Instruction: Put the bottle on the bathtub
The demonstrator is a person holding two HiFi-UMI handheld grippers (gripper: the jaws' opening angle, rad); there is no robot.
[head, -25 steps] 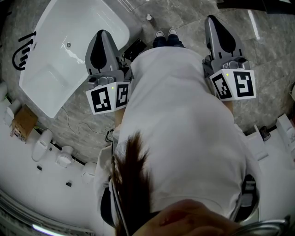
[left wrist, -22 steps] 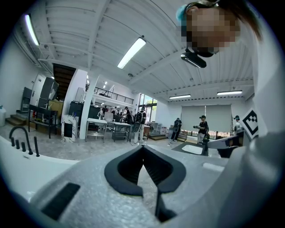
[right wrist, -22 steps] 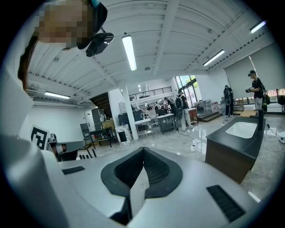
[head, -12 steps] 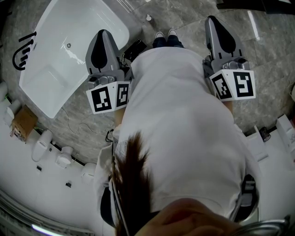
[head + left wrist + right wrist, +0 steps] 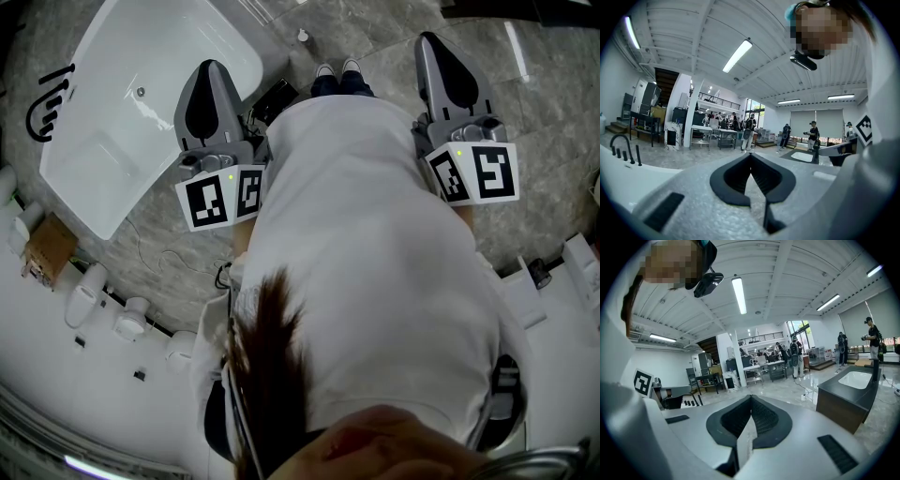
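Note:
The white bathtub (image 5: 141,103) lies on the grey floor at the upper left of the head view, with a black tap (image 5: 47,103) on its left rim. Its rim (image 5: 618,171) and the tap (image 5: 621,146) also show low at the left of the left gripper view. A small white object (image 5: 302,36), too small to identify, stands on the floor beyond the person's shoes. My left gripper (image 5: 208,67) is held beside the tub's right edge, jaws shut and empty (image 5: 750,155). My right gripper (image 5: 427,39) is at the person's other side, also shut on nothing (image 5: 751,397).
The person's white shirt (image 5: 375,281) fills the middle of the head view. A black item (image 5: 277,97) lies on the floor by the tub's corner. A dark counter with a white basin (image 5: 853,383) stands to the right. Several people and tables (image 5: 722,133) are far off.

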